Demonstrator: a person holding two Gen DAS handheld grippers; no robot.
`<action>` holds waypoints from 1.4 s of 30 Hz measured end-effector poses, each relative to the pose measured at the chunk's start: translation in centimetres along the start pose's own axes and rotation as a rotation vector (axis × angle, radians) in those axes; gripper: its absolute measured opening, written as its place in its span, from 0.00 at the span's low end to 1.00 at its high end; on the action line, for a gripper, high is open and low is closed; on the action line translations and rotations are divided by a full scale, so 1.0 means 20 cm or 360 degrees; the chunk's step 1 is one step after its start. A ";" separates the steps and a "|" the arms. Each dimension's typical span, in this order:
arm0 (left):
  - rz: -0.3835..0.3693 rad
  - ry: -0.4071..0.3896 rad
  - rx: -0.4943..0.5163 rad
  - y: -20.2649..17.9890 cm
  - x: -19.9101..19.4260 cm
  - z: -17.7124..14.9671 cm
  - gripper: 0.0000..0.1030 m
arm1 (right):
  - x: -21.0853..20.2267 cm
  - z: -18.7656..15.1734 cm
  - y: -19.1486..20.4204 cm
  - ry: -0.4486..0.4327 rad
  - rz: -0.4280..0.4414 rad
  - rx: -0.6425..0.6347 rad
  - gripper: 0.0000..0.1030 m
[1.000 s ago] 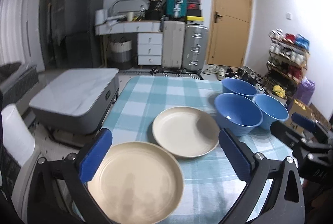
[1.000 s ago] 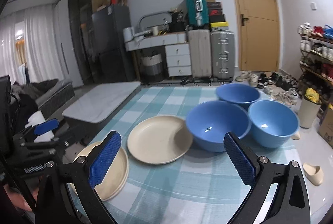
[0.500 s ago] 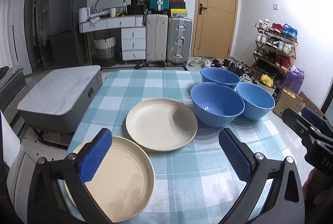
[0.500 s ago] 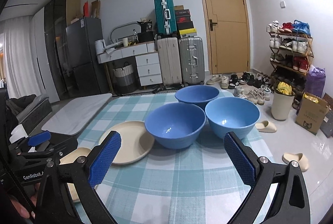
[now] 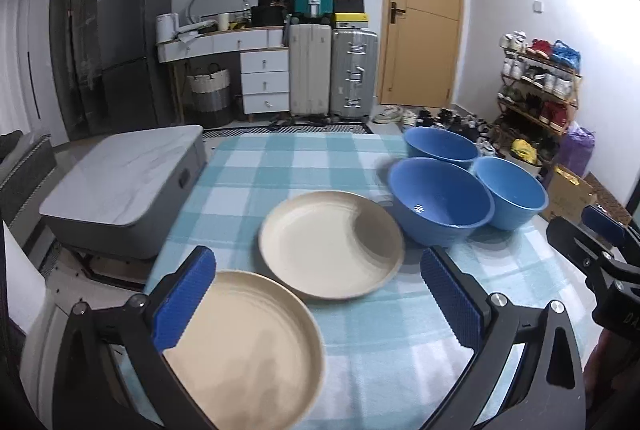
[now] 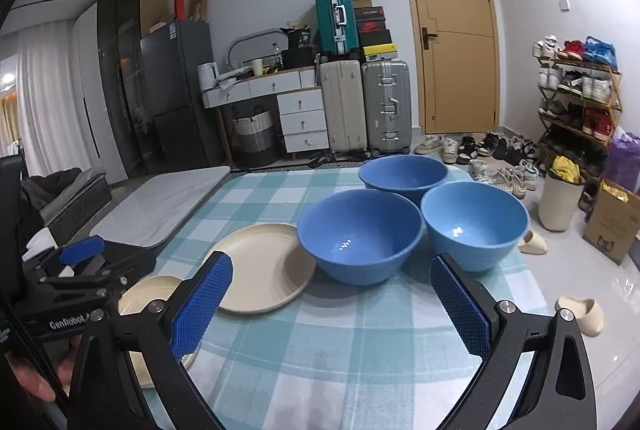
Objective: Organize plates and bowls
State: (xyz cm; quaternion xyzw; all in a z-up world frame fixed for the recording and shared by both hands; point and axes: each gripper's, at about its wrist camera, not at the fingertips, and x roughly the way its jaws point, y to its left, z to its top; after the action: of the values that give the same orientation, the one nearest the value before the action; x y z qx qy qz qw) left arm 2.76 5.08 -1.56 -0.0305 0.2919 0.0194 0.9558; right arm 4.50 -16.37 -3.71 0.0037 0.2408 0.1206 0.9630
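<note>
I held both grippers spread wide above the checked tablecloth point(image 5: 360, 342), neither pinching anything. The left gripper point(image 5: 316, 302) hung over the near cream plate point(image 5: 248, 346), with the second cream plate point(image 5: 332, 242) just beyond it. The right gripper point(image 6: 332, 306) faced three blue bowls point(image 6: 360, 234) clustered close together at the table's right side, the nearest beside the second plate.

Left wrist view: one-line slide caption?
Open left gripper above two cream plates beside three blue bowls on checked tablecloth.
</note>
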 end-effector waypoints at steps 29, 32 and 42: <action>-0.0001 0.0702 0.0086 0.39 0.95 0.22 0.99 | 0.72 -0.14 0.27 0.0455 0.0349 0.0368 0.98; -0.0024 0.0754 0.0135 0.38 1.03 0.22 0.99 | 0.79 -0.19 0.24 0.0500 0.0291 0.0433 0.98; -0.0040 0.0928 0.0210 0.33 1.25 0.15 0.98 | 0.97 -0.27 0.27 0.0571 0.0154 0.0390 0.98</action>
State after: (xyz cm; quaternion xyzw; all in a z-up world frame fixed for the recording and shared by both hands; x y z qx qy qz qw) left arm 24.77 12.30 -13.31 0.0239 0.5543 -0.0209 0.8317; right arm 17.37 -6.88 -17.07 0.1106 0.4208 0.1353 0.8902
